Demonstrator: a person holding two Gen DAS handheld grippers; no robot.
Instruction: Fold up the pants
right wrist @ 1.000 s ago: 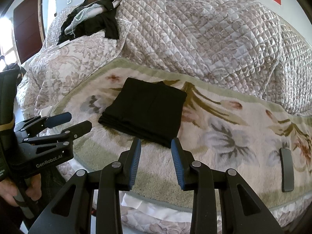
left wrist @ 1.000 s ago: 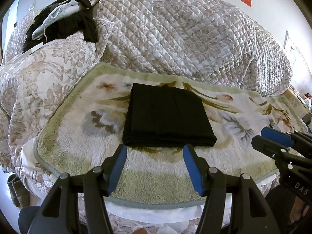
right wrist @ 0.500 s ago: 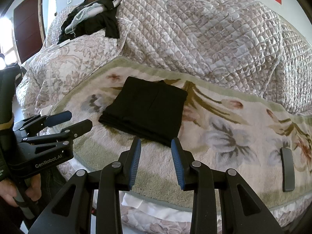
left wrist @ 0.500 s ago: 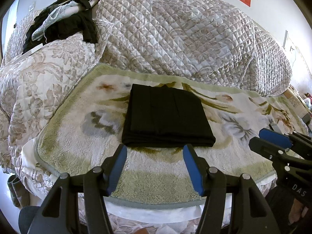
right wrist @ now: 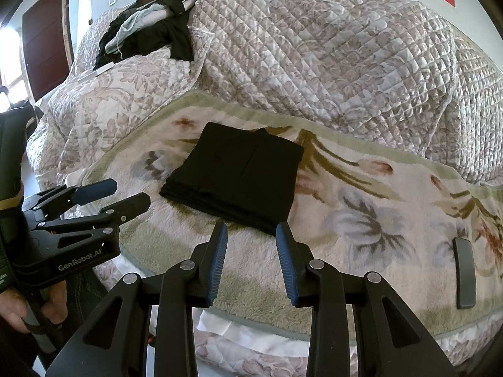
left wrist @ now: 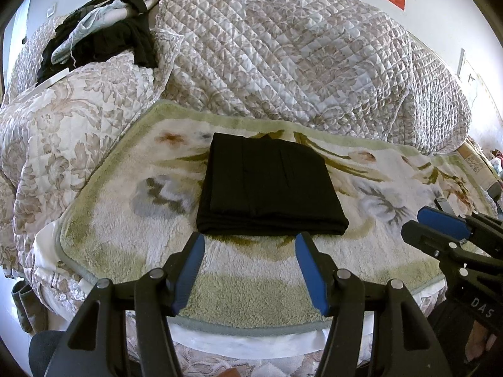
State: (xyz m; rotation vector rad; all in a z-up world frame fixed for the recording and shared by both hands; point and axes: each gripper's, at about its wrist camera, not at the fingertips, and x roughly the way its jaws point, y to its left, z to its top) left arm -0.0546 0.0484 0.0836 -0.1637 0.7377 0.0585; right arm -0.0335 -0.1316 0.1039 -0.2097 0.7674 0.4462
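Black pants (left wrist: 268, 188) lie folded into a neat flat rectangle on a floral fleece blanket (left wrist: 132, 220) on the bed; they also show in the right wrist view (right wrist: 239, 177). My left gripper (left wrist: 250, 240) is open and empty, just short of the near edge of the pants; it also shows at the left of the right wrist view (right wrist: 125, 194). My right gripper (right wrist: 251, 231) is open and empty near the pants' right front corner; it also shows at the right edge of the left wrist view (left wrist: 427, 223).
A bunched quilted bedspread (left wrist: 283, 62) rises behind the blanket. A pile of dark and pale clothes (left wrist: 103, 37) lies at the far left on the quilt. A dark flat remote-like object (right wrist: 464, 276) rests on the blanket at the right. The bed's front edge is just below my grippers.
Nothing has changed apart from a very slight drift of both views; the pants lie still and both grippers stay open.
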